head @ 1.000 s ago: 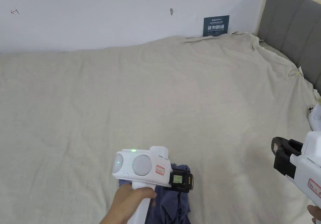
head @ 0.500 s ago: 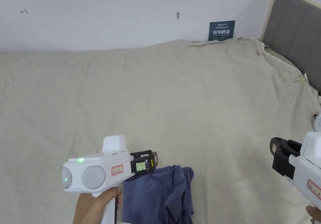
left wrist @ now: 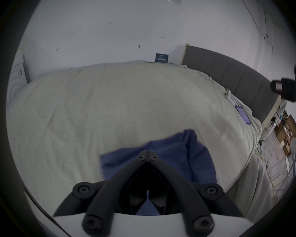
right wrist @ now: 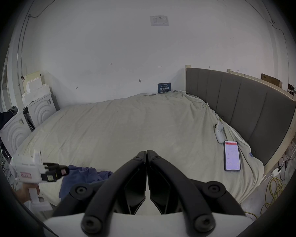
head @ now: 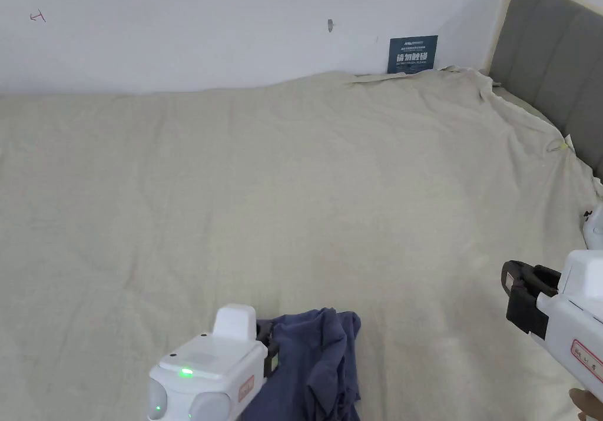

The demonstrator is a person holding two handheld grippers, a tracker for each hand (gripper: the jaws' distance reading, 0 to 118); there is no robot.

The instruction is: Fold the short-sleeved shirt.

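A dark blue short-sleeved shirt [head: 321, 354] lies crumpled on the beige bed sheet [head: 294, 175] near the front edge. My left gripper [head: 267, 337] sits at the shirt's left edge. In the left gripper view its jaws [left wrist: 148, 152] are closed, with blue fabric [left wrist: 186, 155] around the tips and showing between the jaws lower down. The right gripper view shows that gripper [right wrist: 64, 170] touching the shirt [right wrist: 82, 174]. My right gripper [head: 511, 287] hovers over the bed at the right, shut [right wrist: 146, 152] and holding nothing.
A phone [right wrist: 232, 156] with a lit screen and a white controller [right wrist: 219, 133] lie on the sheet by the grey headboard [head: 547, 57]. A blue sign [head: 412, 54] leans on the wall. White cabinets [right wrist: 39, 109] stand left of the bed.
My left gripper has moved left and then down toward me, drawing the shirt's left edge along so more of the shirt lies spread out. The right gripper has barely moved.
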